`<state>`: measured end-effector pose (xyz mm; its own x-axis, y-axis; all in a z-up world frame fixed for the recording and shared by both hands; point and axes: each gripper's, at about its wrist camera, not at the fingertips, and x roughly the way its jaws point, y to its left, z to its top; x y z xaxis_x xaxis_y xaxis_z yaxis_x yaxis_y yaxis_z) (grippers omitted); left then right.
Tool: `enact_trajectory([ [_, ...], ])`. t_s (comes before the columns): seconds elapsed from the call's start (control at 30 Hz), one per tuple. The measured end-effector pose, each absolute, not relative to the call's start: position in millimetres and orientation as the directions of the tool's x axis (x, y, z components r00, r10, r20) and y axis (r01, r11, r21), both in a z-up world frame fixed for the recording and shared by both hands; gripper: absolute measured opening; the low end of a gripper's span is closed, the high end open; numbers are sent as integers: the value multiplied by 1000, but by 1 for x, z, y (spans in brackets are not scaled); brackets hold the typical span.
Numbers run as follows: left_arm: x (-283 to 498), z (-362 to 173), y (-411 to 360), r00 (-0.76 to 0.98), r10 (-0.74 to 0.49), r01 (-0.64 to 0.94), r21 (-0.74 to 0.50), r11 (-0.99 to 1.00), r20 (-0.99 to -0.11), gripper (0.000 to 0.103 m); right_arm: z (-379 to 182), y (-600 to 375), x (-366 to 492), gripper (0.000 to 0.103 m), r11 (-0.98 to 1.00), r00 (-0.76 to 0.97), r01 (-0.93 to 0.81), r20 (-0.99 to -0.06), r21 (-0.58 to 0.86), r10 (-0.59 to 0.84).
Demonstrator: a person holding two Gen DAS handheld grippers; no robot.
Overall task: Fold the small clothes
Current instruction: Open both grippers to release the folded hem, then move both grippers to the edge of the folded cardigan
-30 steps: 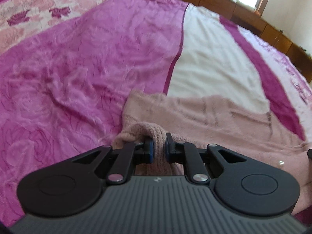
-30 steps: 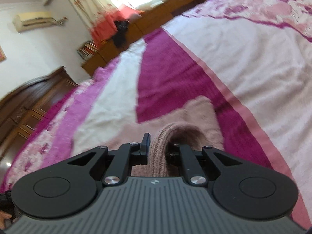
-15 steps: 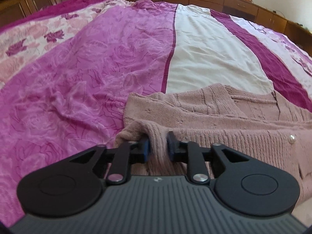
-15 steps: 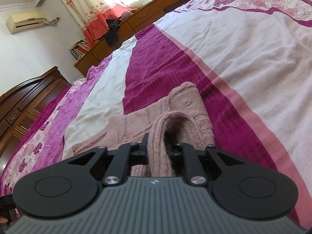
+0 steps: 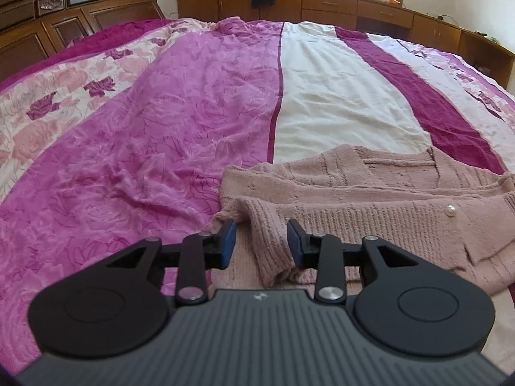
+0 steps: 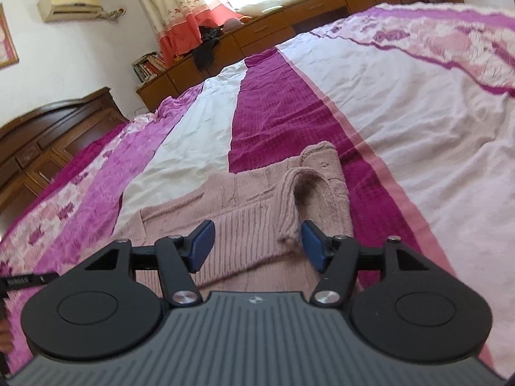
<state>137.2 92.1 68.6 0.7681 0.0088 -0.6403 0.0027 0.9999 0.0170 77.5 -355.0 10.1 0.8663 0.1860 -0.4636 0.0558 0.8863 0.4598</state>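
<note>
Crosswise, pink cardigan (image 5: 370,222) on bedspread (image 5: 161,135), ribbed hem toward both spread tongs.

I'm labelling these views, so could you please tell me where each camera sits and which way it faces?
Left wrist: on the left gripper, low over the bed, facing the headboard and cabinets; jaws open around the pink cardigan.
Right wrist: on the right gripper, tilted, facing the curtain and air conditioner; jaws open around the cardigan; the other gripper's edge shows at lower left.
Shared: cardigan, bed, cabinets, headboard.
</note>
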Motion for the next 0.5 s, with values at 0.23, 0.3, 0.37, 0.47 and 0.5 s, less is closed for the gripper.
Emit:
enact_trajectory([
  [0.23, 123, 80, 87, 777, 6, 27, 43, 999, -629, 37, 27, -345, 47, 68, 933, 875, 42, -464, 358, 138],
  [0.3, 119, 82, 85, 780, 1, 37, 49, 998, -625, 37, 32, -340, 39, 68, 948, 879, 37, -461, 315, 119],
  [0.37, 116, 84, 83, 784, -5, 49, 53, 997, -620, 37, 38, -336, 34, 68, 959, 885, 28, -453, 281, 106],
  [0.47, 113, 87, 79, 788, -15, 65, 59, 996, -615, 37, 47, -329, 29, 69, 970, 891, 7, -443, 243, 105],
  [0.5, 112, 88, 77, 788, -17, 69, 61, 996, -615, 37, 50, -326, 27, 69, 974, 891, 2, -443, 227, 102],
])
